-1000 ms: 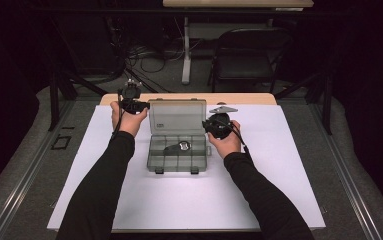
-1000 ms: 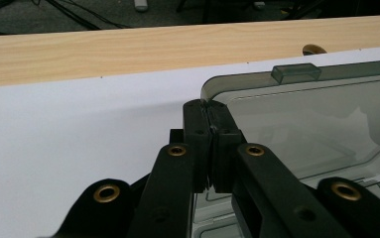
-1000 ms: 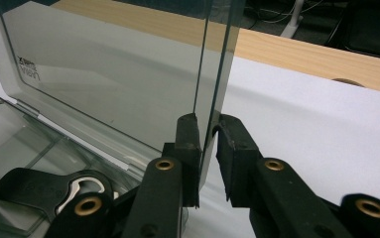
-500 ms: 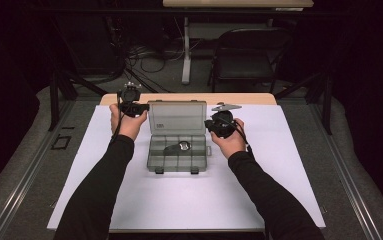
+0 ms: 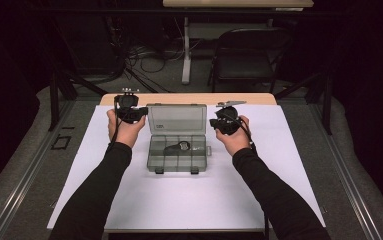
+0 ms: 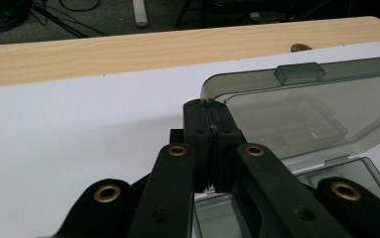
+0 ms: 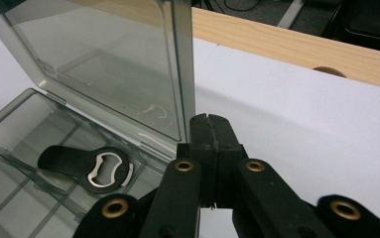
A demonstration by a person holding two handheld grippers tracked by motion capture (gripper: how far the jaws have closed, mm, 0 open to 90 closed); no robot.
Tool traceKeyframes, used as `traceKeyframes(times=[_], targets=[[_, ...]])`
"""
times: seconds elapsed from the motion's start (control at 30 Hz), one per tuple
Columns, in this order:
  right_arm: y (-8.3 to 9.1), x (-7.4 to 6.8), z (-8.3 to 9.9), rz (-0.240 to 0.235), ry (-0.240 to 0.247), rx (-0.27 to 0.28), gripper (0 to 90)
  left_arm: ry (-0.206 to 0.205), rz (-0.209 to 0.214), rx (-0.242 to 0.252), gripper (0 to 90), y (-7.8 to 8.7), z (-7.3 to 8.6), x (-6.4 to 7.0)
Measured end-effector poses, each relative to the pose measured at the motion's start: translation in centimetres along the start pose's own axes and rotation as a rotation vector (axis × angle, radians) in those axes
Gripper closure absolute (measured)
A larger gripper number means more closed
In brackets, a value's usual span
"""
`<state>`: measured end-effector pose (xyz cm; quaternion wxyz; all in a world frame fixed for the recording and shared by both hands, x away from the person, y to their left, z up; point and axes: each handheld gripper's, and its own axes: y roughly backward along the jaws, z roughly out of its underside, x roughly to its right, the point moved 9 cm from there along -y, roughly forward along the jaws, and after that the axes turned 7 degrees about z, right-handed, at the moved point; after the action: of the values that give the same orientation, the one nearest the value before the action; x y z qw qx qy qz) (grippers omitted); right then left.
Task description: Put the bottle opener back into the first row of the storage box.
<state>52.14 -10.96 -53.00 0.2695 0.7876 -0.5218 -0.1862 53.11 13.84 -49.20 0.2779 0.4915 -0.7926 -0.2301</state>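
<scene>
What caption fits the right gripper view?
Shut right gripper beside the open lid of a clear plastic compartment box holding a black bottle opener.

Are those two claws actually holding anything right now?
No. The left claw and right claw are both shut on nothing, flanking the open lid of the clear box.

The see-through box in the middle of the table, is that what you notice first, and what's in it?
Yes: the smoky clear box sits mid-table on the white sheet, its lid standing open. Inside lies a black bottle opener with a shiny metal mouth. The left gripper and right gripper flank the lid, one at each side, jaws shut.
</scene>
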Motion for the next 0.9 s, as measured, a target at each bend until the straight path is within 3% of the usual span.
traceKeyframes(times=[0.53,0.9], targets=[[1.0,0.5,-2.6,0.029,-0.013,-0.009,90.0,-0.010,0.016,0.015,88.6,1.3,1.2,0.5],[1.7,-0.8,-5.2,0.017,-0.005,0.019,90.0,-0.016,0.019,0.033,88.5,2.0,2.2,0.9]])
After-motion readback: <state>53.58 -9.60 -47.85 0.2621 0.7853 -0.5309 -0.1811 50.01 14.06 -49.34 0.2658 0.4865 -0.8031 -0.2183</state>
